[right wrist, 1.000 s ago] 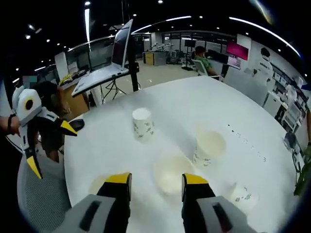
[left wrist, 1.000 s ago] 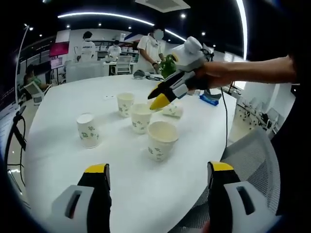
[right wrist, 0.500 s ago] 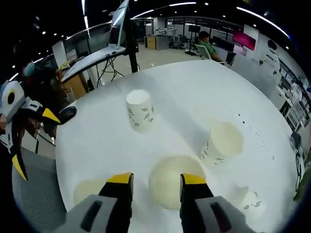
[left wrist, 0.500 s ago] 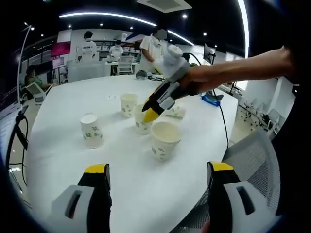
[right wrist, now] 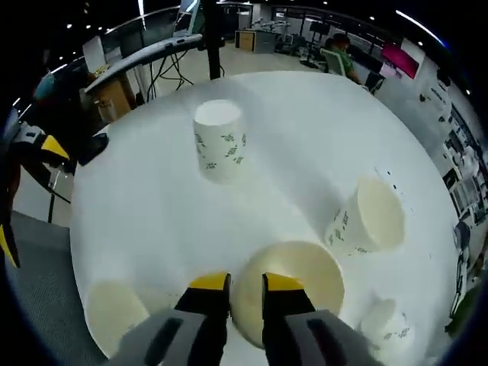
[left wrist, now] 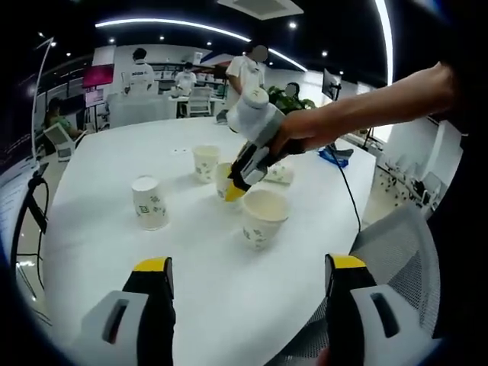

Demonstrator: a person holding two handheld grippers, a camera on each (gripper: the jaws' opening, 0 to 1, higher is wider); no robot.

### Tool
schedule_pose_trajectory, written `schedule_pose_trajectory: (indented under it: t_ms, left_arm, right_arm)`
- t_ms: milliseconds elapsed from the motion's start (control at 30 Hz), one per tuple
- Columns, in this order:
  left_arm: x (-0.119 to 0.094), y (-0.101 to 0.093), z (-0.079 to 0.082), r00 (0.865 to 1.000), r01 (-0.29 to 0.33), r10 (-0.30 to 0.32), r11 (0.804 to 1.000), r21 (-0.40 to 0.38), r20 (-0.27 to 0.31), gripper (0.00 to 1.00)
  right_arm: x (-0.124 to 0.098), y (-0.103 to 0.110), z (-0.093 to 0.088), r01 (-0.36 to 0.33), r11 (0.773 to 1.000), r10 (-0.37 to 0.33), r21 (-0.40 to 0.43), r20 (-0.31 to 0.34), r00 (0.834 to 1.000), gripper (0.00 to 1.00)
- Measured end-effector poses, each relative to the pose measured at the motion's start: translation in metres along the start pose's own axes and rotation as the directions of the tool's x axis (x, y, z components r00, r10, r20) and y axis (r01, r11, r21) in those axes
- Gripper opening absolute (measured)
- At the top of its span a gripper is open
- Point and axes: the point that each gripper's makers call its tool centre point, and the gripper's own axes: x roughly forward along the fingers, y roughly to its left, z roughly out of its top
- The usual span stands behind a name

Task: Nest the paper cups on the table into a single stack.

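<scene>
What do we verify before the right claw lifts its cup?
1. Right claw straddles the rim of the middle cup: ok.
2. Grip fully closed on that rim: cannot tell.
3. Left claw open and holding nothing: ok.
4. Near cup, a likely nesting target, upright with its mouth up: ok.
5. All cups mouth up: not ok. The inverted cup stands rim down, and the tipped cup lies on its side.
</scene>
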Motion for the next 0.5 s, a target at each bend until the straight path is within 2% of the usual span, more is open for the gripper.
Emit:
schedule_pose_trajectory:
  t_ms: [100,267,500]
  left_arm:
    - [-0.001,0.000,-0.001,1.000,-0.002,0.002,1.000,0.000,-0.003,0.79]
    - [-0.003,0.003,-0.001,1.000,-0.008,0.008,1.000,-0.012,0.004,0.78]
    - [-0.003,0.005,-0.002,1.000,-0.011,0.011,1.000,-0.010,0.003,0.79]
  right_arm:
    - [0.005,-0.003,0.001,-0.002,1.000,0.001,-0.018,-0.008,1.000,0.02]
    - [0.001,-0.001,-0.002,-0.004,1.000,0.004,-0.016,-0.011,1.000,0.00]
    - [-0.012,-0.011,-0.004,0.004,1.000,-0.003,-0.018,0.005,1.000,0.00]
